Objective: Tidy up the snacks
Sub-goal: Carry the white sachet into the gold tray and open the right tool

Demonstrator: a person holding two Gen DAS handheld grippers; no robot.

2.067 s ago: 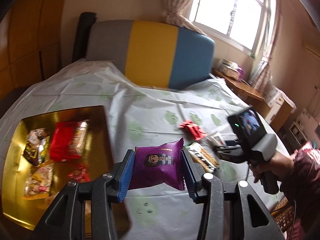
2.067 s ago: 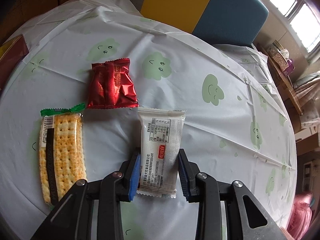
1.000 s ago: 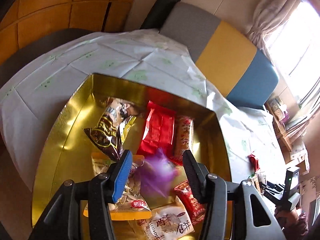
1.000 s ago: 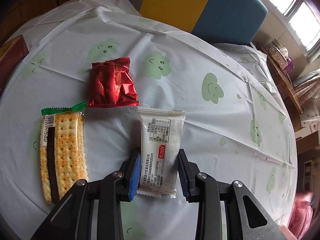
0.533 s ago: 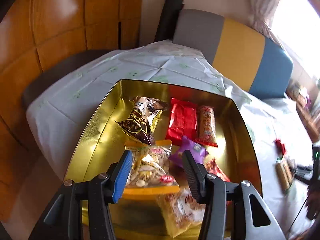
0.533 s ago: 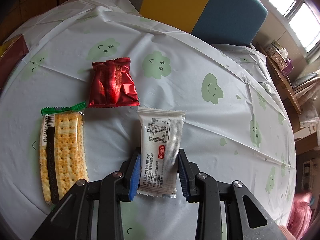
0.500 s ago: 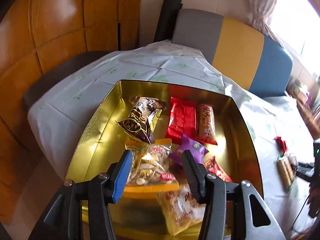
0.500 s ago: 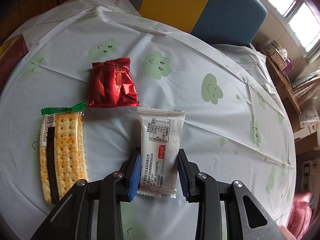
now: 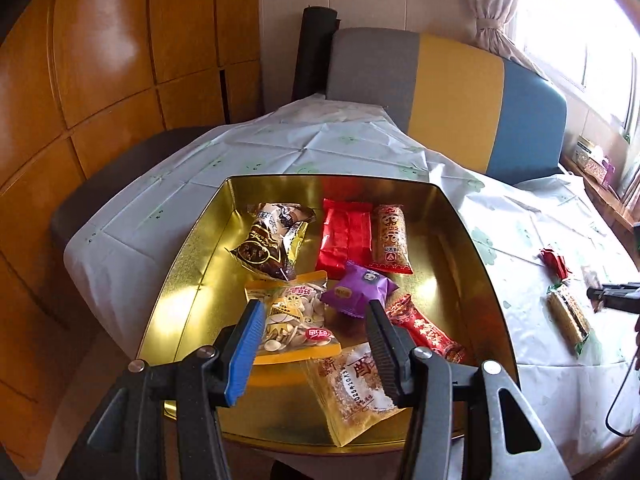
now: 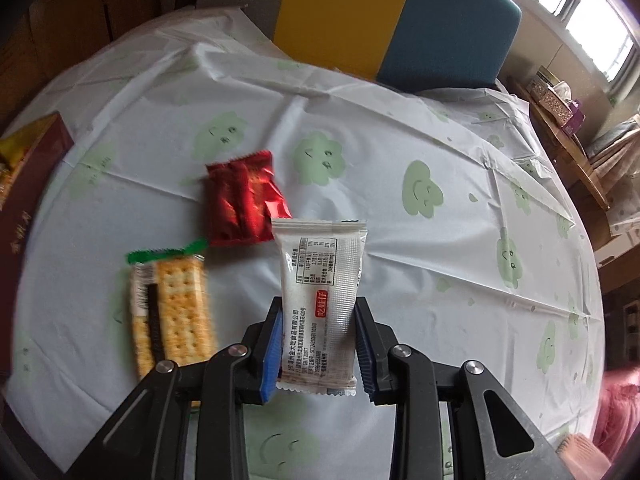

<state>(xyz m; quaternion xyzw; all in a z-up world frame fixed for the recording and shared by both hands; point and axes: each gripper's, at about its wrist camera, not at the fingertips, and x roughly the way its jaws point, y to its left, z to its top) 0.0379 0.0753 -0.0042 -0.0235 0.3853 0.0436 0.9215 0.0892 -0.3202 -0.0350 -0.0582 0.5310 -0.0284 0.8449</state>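
White packet is clamped in the right gripper by its lower end, long axis running straight out along the fingers, lifted just off the desk. Gold tray lies off to its left, so that's the way it needs to carry. Left gripper hangs empty over the tray, jaws apart.

We see a gold tray with a mirror-glossy metallic floor and a finely grained, matt-sparkling rim. The purple packet and red packet are shiny crinkled foil film. The cracker pack is clear glossy plastic. The white packet has a matt, finely ribbed film. The tabletop cover is thin creased plastic sheet with a soft sheen. Each hand-held gripper, left and right, shows matt black plastic arms, ribbed blue pads and bright metal rivets. The wall panels are glossy varnished wood.
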